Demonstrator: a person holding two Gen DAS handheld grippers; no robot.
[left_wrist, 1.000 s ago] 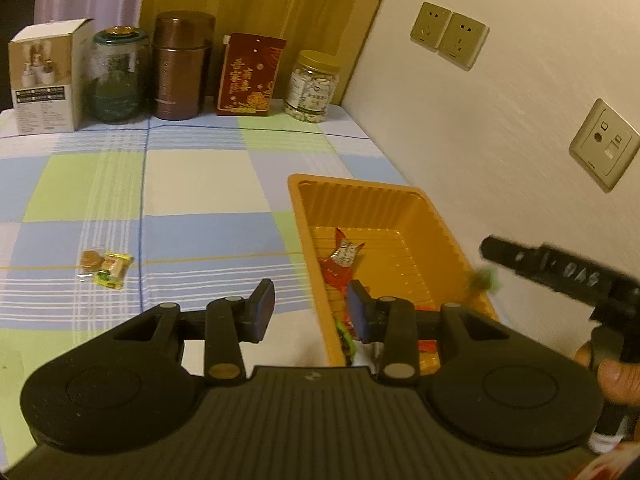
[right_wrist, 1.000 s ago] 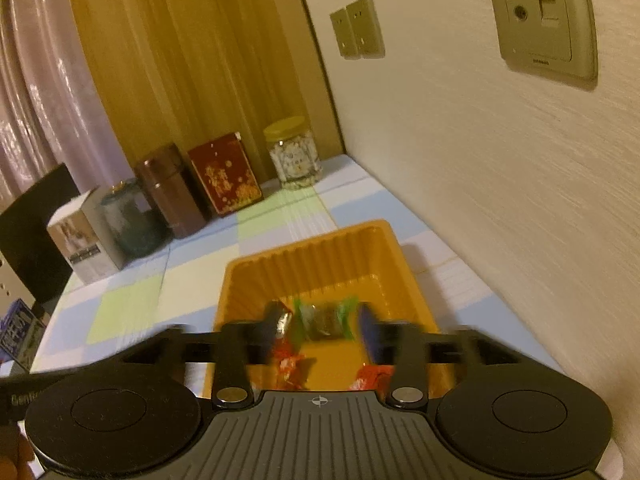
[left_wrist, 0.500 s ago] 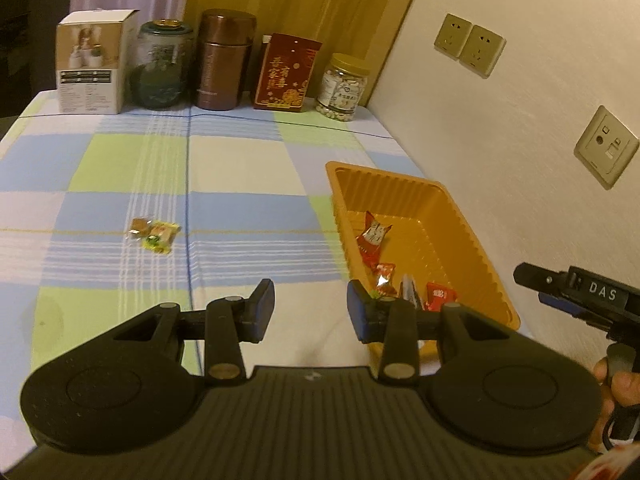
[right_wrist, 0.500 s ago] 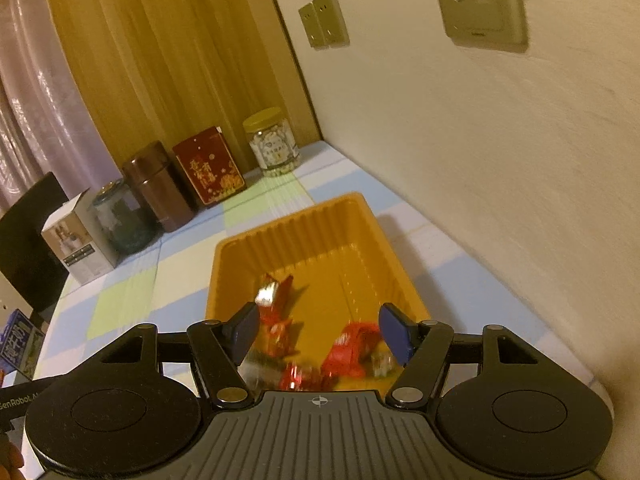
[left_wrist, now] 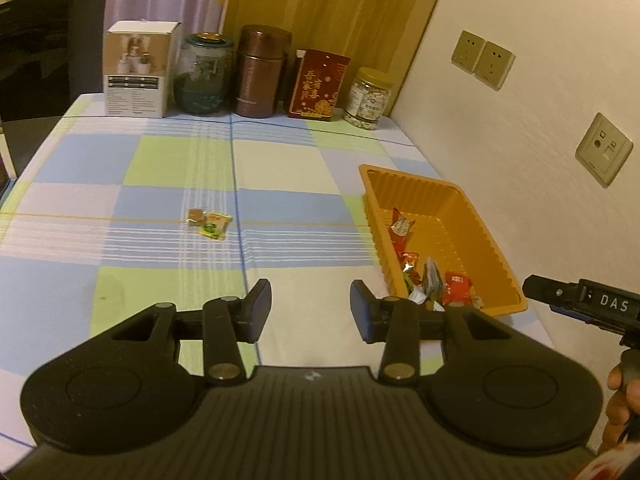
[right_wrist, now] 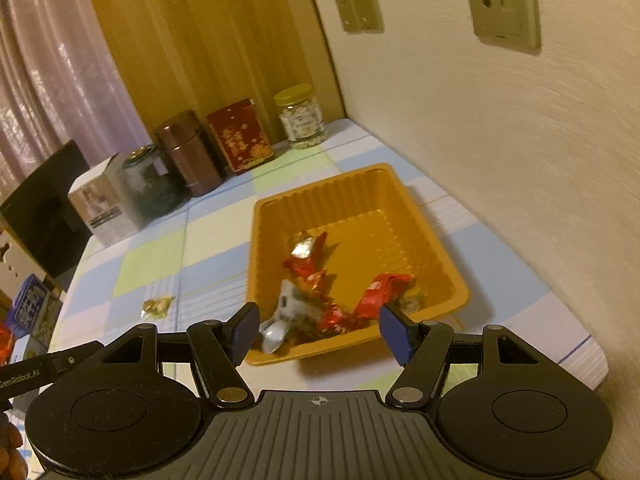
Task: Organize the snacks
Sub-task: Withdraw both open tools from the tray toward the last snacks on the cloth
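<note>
Nearest, the left gripper (left_wrist: pixel 310 306) is opening its black jaws on nothing and the right gripper (right_wrist: pixel 316 334) gapes empty above the orange ribbed plastic tray (right_wrist: pixel 460 292), so I would aim next at the two small wrapped candies (left_wrist: pixel 210 222) lying farther out on the checked tablecloth (left_wrist: pixel 280 160), straddling one before closing.

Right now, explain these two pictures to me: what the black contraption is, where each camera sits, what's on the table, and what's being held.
No robot here: a person carries a two-finger gripper in each hand, each with its own camera looking along the fingers. One picture is from the left gripper, whose jaws are opening with nothing between them. The other is from the right gripper, open and empty. On the checked tablecloth sits an orange tray with wrapped snacks inside. Two loose snacks lie apart from it on the cloth. Jars and boxes line the far edge.
</note>
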